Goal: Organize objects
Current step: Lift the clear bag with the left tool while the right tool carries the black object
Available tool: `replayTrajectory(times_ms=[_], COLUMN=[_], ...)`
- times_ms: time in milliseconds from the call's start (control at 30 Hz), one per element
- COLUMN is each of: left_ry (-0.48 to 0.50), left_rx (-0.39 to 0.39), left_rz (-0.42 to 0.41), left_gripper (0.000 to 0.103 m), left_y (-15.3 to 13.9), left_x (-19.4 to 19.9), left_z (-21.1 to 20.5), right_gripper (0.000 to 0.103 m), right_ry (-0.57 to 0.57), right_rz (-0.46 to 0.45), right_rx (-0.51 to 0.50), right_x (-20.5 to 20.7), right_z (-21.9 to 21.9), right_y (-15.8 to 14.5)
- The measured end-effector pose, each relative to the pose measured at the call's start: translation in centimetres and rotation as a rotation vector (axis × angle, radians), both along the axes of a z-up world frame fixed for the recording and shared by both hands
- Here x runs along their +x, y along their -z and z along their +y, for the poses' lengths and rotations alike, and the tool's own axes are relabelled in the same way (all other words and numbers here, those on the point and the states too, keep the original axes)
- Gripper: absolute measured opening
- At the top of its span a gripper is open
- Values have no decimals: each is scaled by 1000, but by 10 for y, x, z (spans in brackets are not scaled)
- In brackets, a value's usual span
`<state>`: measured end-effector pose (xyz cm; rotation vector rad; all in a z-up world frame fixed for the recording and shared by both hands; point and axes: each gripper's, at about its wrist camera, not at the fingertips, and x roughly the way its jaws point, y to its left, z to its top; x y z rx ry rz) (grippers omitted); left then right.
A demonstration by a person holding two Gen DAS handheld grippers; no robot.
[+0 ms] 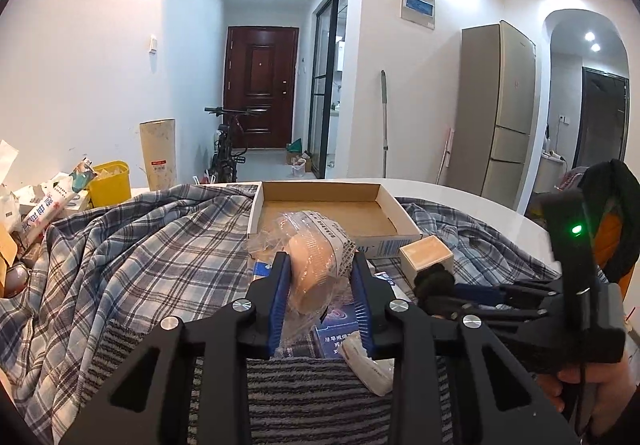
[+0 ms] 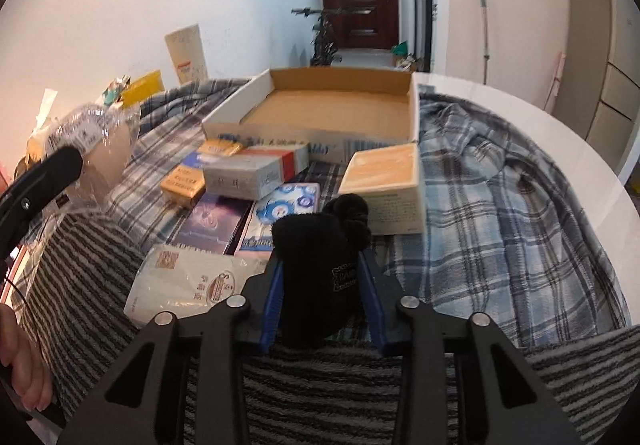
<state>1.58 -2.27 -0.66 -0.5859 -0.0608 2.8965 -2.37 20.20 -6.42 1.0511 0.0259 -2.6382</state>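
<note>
Plaid cloth point(image 2: 500, 185) under all; tray point(image 2: 332, 117) straight ahead of both grippers — left gripper point(image 1: 320, 281) clamps a wrapped roll point(image 1: 316, 269); right gripper point(image 2: 322, 285), nearer, grips a black pouch point(image 2: 316, 265).

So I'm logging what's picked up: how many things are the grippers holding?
2. The left gripper holds a plastic-wrapped roll; the right gripper holds a black cloth bundle. Nothing else looks gripped.

Cardboard tray point(image 2: 412, 113) behind small boxes point(image 2: 248, 173); all on plaid cloth point(image 2: 500, 185).
</note>
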Motion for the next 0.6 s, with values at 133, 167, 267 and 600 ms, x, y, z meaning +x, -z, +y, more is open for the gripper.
replayTrajectory(times_ms=[133,167,267,600], left_ry=[-24,-47,-57,-79], left_rx=[-22,-36,-50,-39], left_rz=[13,19,56,53], left_gripper=[32,32,32,32], left_y=[-2,-3,-12,-31], left_x=[3,4,13,19], left_z=[2,3,5,1], right_gripper=[32,32,32,32], right_ry=[16,16,10,6], right_rz=[87,101,140,243], right_rx=[-56,-63,-67,-110], right_x=[13,14,20,38], right_z=[11,11,13,19], right_y=[-13,-17,-27,-56])
